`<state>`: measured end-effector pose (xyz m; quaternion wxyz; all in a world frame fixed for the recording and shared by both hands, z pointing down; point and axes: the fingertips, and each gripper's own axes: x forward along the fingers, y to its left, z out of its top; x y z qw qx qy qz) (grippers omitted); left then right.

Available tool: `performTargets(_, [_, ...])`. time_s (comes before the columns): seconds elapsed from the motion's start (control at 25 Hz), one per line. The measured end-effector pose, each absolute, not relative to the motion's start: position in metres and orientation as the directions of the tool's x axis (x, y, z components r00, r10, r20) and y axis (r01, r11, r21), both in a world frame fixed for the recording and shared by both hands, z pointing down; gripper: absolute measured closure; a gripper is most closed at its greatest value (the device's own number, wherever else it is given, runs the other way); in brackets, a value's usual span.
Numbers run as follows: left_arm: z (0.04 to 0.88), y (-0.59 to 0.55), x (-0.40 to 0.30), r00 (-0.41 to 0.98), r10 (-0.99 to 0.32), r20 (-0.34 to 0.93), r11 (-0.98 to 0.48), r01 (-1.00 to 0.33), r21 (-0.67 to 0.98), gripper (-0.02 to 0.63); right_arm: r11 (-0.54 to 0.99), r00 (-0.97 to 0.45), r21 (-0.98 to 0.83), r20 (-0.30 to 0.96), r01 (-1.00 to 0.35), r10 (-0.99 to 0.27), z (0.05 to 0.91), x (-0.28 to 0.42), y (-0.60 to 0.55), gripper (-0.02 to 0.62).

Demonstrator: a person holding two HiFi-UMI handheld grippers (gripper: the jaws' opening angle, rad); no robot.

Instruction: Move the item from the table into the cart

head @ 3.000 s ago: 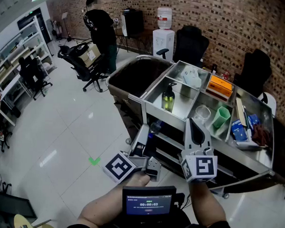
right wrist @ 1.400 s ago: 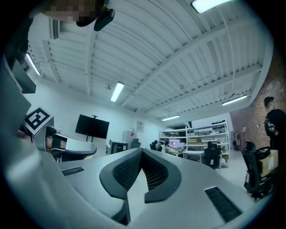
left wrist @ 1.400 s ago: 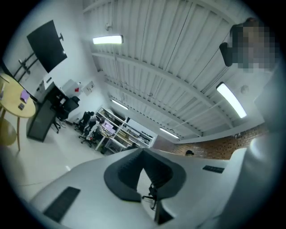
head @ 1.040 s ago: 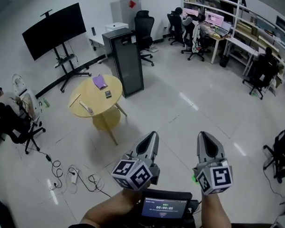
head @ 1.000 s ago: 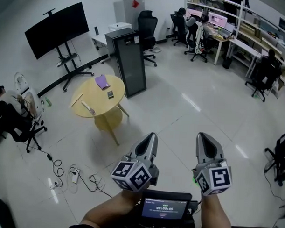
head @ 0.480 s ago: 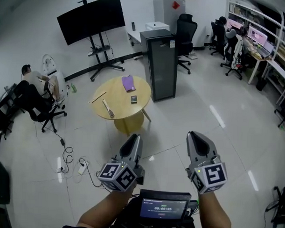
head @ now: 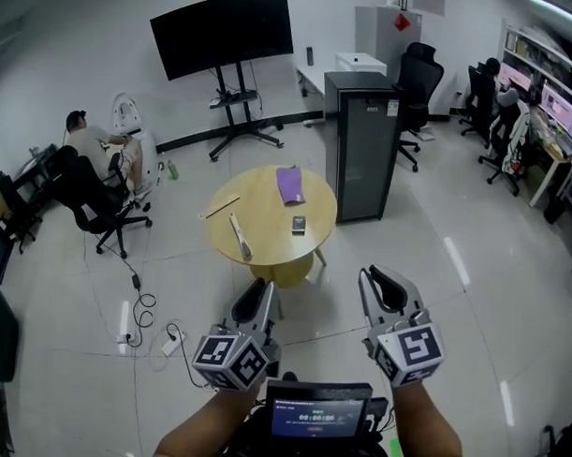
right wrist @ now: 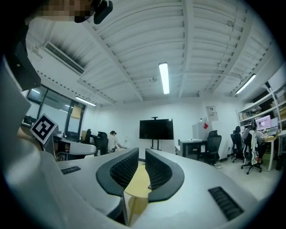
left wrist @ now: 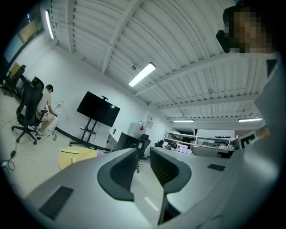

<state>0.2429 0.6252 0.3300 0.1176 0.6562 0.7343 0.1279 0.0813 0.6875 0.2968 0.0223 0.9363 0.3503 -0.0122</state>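
Yellow table (head: 268, 205) nearer, four items (head: 289, 185) atop; left gripper (head: 254, 300) and right gripper (head: 384, 283) jaws just parting, empty

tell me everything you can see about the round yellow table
The round yellow table has a smooth, wood-like top on a yellow pedestal base, with slanted legs showing beneath. It stands upright on the glossy white floor, close beside a tall black cabinet. On its top lie a purple cloth, a small dark flat object, a thin pale stick and a pale elongated tool, all apart from one another.
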Motion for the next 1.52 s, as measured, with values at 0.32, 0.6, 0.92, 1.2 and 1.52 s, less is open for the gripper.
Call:
performTargets(0.32, [0.335,0.808,0.472,-0.055,0.998,0.03,0.046,0.968,0.245,0.488,-0.807,0.807,0.024,0.007,0.59,0.59,0.309,0.316,0.884,0.563])
performTargets(0.6, [0.352,0.974,0.577,0.006,0.996,0.086,-0.026,0.973,0.231,0.469,-0.844,0.842,0.009,0.061,0.536,0.536,0.328,0.424,1.061,0.535])
performTargets(0.92, [0.351,1.147,0.647,0.076,0.985,0.154,-0.108,0.971,0.215,0.454,-0.889,0.883,-0.006,0.113,0.458,0.455,0.331,0.5,1.247,0.448])
performTargets(1.2, [0.382,1.289,0.731,0.032,0.973,0.229,-0.092,0.962,0.256,0.454,-0.891,0.878,-0.038,0.197,0.452,0.437,0.366,0.597,1.4,0.36])
performTargets(1.52, [0.427,1.417,0.883,-0.042,0.95,0.309,-0.051,0.957,0.287,0.414,-0.855,0.809,-0.04,0.35,0.516,0.472,0.42,0.749,1.53,0.287])
